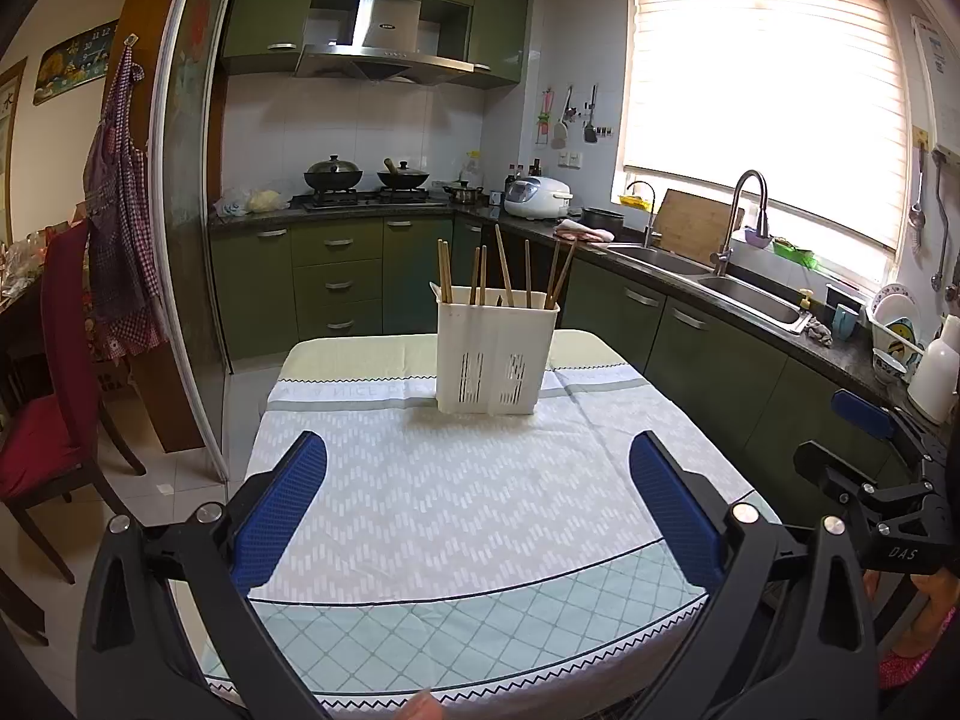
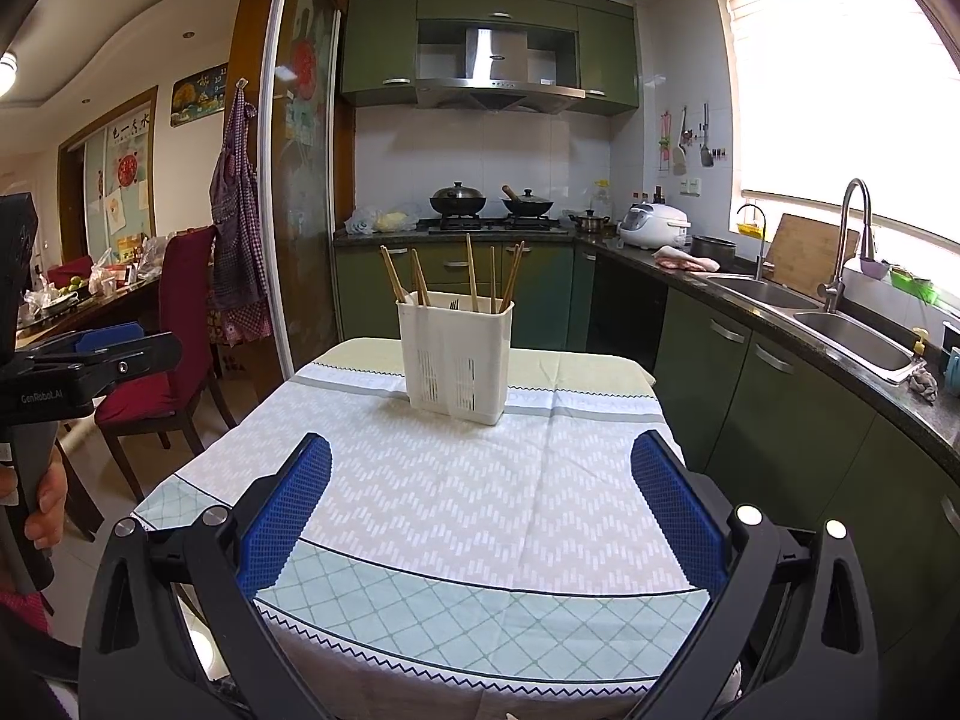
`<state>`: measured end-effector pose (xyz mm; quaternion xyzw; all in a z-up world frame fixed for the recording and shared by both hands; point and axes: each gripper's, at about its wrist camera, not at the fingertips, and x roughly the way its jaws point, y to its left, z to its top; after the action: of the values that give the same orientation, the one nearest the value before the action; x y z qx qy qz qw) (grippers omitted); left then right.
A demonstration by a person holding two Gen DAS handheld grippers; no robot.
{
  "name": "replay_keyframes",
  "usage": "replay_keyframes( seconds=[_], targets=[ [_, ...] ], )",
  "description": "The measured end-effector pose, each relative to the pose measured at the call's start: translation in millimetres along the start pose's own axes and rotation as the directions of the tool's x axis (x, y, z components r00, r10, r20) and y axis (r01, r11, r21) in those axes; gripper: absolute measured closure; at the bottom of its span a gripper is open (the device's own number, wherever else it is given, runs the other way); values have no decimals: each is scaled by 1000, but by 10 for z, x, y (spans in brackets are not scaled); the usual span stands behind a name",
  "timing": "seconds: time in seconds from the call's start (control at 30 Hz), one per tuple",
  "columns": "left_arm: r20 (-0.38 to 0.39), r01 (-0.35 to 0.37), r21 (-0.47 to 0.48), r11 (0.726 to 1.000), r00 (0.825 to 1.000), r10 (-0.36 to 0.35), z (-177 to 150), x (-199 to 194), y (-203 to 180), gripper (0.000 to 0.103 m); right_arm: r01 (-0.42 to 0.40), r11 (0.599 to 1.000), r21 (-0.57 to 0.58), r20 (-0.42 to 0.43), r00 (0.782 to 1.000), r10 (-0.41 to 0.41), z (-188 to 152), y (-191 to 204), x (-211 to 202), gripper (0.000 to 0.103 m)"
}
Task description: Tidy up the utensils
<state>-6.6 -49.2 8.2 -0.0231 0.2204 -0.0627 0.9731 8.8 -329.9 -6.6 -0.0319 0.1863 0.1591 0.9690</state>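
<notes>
Left wrist: L tool [image 1: 478, 501] & R tool [image 2: 481, 504] wide open, empty.

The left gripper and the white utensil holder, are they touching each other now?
Apart. In the left wrist view the left gripper is open, and a wide strip of bare tablecloth lies between its blue fingertips and the white utensil holder.

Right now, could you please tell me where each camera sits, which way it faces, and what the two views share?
Left wrist: on the left tongs, facing forward over the table to the white holder with chopsticks; its open blue pads show, right tongs at the right edge.
Right wrist: on the right tongs, same heading; open pads, left tongs and hand at left.
Shared: holder, tablecloth, stove, sink.
</notes>
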Motion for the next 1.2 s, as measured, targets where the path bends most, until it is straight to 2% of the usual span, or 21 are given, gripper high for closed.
replay_keyframes(
  seconds=[1.2],
  targets=[
    [5, -27, 13, 1000, 1000, 27, 3, -20, 9, 7, -4, 1000, -6, -7, 1000, 4, -19, 63, 55, 5]
  ],
)
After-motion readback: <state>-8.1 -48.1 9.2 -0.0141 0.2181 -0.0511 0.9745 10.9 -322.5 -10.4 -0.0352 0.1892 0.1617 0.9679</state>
